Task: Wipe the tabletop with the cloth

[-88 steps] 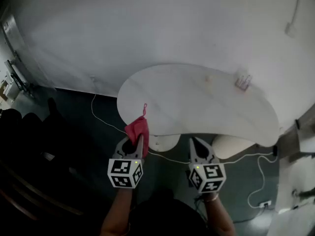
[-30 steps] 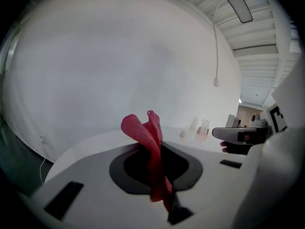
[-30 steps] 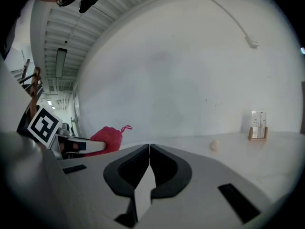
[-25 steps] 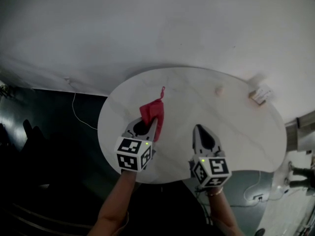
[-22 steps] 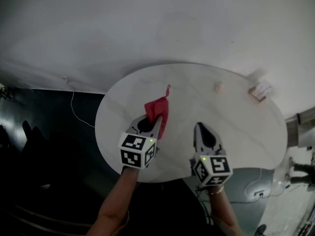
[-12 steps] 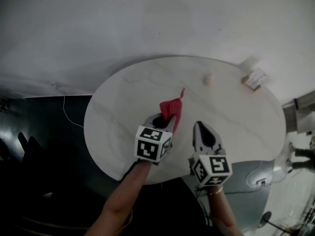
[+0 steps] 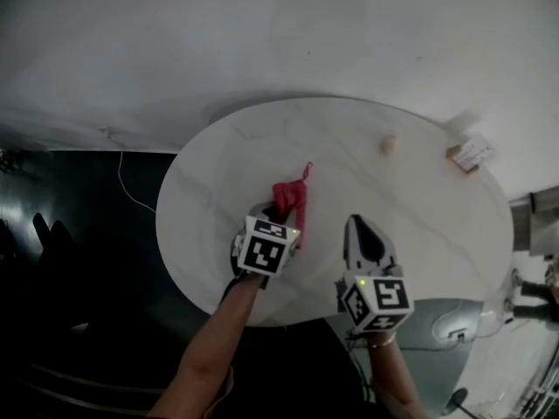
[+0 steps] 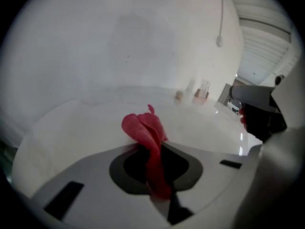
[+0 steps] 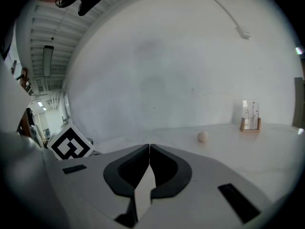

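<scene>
Left gripper (image 7: 283, 218) tipped cloth (image 7: 291, 195) toward tabletop (image 7: 428, 212).

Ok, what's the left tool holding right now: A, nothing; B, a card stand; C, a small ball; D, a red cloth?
D: the left tool is shut on the red cloth, which bunches up past its tips over the table.

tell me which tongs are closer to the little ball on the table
Right. The right tongs sit on the person's side of the ball, slightly left; the left tongs, shut on the red cloth, are farther left.
</scene>
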Demonstrator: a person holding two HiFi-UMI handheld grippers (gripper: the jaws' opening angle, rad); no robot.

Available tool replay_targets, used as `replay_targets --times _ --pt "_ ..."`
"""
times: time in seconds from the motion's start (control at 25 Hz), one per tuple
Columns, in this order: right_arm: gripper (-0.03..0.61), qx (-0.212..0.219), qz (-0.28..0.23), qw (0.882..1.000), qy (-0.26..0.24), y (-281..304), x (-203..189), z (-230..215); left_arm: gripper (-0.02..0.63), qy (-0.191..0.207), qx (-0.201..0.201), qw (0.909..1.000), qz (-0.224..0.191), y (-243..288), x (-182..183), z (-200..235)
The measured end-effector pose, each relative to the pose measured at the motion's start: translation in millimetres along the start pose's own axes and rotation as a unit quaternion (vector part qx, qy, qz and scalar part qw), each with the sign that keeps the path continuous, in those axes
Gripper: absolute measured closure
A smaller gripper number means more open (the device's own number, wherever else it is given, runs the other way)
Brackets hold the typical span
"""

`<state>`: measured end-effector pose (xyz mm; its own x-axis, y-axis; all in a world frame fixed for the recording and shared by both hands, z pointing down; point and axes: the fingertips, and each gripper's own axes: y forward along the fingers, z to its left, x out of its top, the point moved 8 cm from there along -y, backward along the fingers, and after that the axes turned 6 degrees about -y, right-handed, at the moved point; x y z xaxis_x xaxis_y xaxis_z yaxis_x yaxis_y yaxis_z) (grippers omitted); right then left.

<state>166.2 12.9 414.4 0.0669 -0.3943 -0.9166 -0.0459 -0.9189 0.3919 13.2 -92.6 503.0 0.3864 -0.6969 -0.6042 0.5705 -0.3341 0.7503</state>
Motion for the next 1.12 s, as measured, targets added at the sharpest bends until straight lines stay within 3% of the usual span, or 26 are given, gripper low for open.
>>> replay_targets --times 0.28,0.6,0.84,1.0,1.12 --pt "0.575 0.072 0.006 0.997 -0.022 31 5 43 0.572 -0.070 0.074 0.9946 -0.022 -47 -32 80" --pt "0.575 0.142 0.012 0.988 -0.061 59 15 98 0.572 -0.145 0.169 0.9735 -0.052 -111 -73 166" --pt "0.575 0.161 0.011 0.985 -0.066 66 16 119 0.572 -0.181 0.231 0.9544 -0.055 -152 -99 217" --pt "0.575 0.156 0.013 0.985 -0.065 63 15 115 0.572 -0.178 0.279 0.9429 -0.036 -172 -103 232" --pt "0.575 0.145 0.012 0.988 -0.060 61 15 108 0.572 -0.171 0.285 0.9414 -0.055 -186 -85 230"
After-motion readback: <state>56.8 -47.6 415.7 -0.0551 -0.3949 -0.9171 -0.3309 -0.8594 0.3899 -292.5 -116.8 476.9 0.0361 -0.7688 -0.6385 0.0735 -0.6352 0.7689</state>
